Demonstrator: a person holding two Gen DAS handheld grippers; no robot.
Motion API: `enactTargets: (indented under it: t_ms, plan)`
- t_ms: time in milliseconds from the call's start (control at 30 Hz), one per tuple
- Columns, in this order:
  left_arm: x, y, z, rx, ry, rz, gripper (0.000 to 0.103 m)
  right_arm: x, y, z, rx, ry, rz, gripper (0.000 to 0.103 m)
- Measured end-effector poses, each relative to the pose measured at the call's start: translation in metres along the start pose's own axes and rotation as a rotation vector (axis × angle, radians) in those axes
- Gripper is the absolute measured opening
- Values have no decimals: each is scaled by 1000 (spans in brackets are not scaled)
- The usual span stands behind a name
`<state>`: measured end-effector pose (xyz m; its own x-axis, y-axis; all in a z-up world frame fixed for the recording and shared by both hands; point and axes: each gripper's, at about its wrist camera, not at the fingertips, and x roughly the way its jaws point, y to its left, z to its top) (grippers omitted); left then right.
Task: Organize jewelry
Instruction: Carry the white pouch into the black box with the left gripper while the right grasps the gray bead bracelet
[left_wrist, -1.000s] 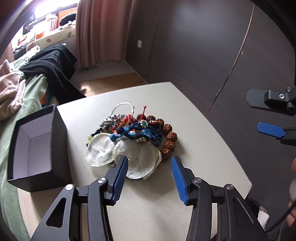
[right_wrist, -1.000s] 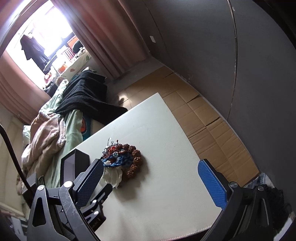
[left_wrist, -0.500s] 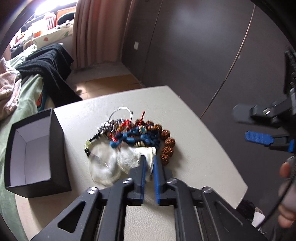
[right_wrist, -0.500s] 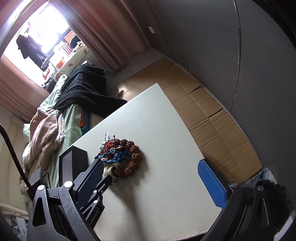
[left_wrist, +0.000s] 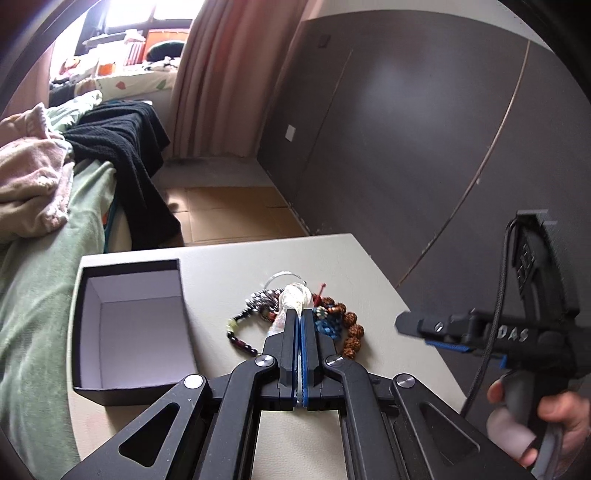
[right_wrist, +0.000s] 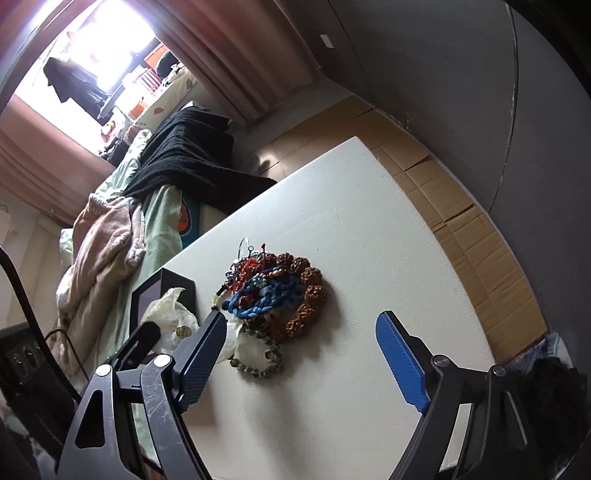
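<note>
A heap of jewelry (left_wrist: 325, 317) lies on the white table (left_wrist: 229, 266): a brown bead bracelet (right_wrist: 310, 295), a blue braided cord (right_wrist: 266, 291), a green bead bracelet (right_wrist: 258, 354). My left gripper (left_wrist: 299, 314) is shut on a clear plastic bag (left_wrist: 293, 299) and holds it up above the heap; the bag also shows in the right wrist view (right_wrist: 173, 317). An open black box (left_wrist: 133, 325) with a white inside stands left of the heap. My right gripper (right_wrist: 299, 354) is open and empty, above the table near the heap.
A bed with a green sheet (left_wrist: 33, 295), a pink blanket (left_wrist: 33, 177) and a black garment (left_wrist: 122, 155) borders the table's left side. A dark wall (left_wrist: 406, 147) stands to the right. Cardboard covers the floor (right_wrist: 461, 206) past the table's edge.
My left gripper has shut on the clear plastic bag and lifted it off the heap, moving up and back. The right gripper has come closer to the heap.
</note>
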<state>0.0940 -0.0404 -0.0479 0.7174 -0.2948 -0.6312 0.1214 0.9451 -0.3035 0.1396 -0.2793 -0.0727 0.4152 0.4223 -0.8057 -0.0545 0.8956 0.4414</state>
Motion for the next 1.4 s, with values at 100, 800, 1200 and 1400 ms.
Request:
enactTargets:
  t_ms: [100, 800, 1200, 1400]
  plan:
    - [-9, 9, 6, -18, -24, -5, 0, 12, 9, -2, -18, 25, 7, 77]
    - [-56, 55, 16, -123, -129, 31, 0, 82, 46, -30, -178, 178, -144, 23]
    - [-62, 80, 21, -197, -181, 59, 0, 27, 68, -29, -182, 64, 97, 12]
    - [-40, 95, 24, -274, -68, 87, 37, 13, 81, -25, -180, 13, 202, 12]
